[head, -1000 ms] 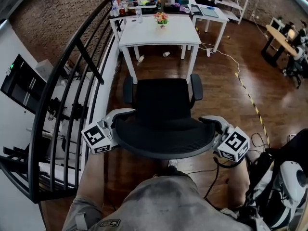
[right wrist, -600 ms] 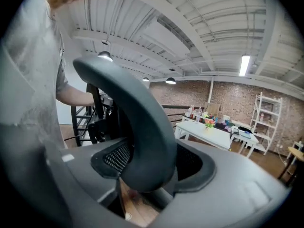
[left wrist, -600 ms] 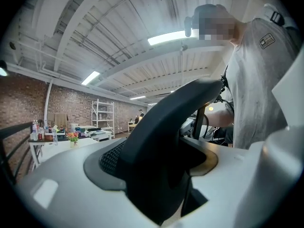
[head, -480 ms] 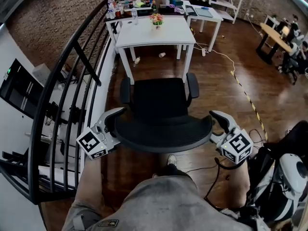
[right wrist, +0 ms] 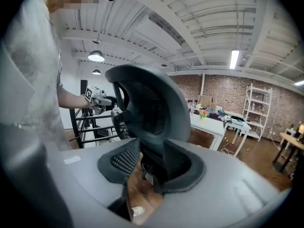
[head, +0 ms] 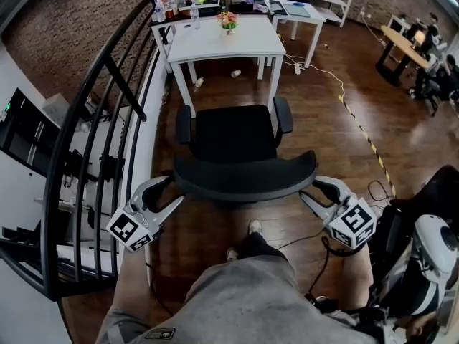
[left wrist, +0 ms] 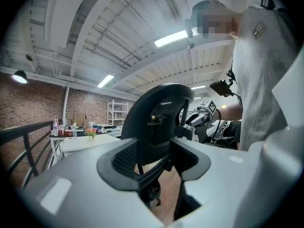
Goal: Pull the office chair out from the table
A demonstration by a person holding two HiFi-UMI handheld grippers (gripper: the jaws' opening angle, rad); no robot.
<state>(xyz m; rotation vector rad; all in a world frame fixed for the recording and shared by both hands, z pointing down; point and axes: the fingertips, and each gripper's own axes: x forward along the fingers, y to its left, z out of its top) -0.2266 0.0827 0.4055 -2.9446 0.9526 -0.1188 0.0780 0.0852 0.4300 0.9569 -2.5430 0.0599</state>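
Office chair point(head: 237, 131) stands clear of the white bench point(head: 229, 45); left tool point(head: 172, 192) and right tool point(head: 310, 190) sit just beside its back, both empty, jaws apart but closing

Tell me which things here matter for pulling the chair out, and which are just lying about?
Job: black mesh office chair; white rectangular table; left gripper and right gripper, jaws closing, nothing between them.
Lying about: small potted orange flowers; plastic bottles; pale litter under the table; black metal railing.
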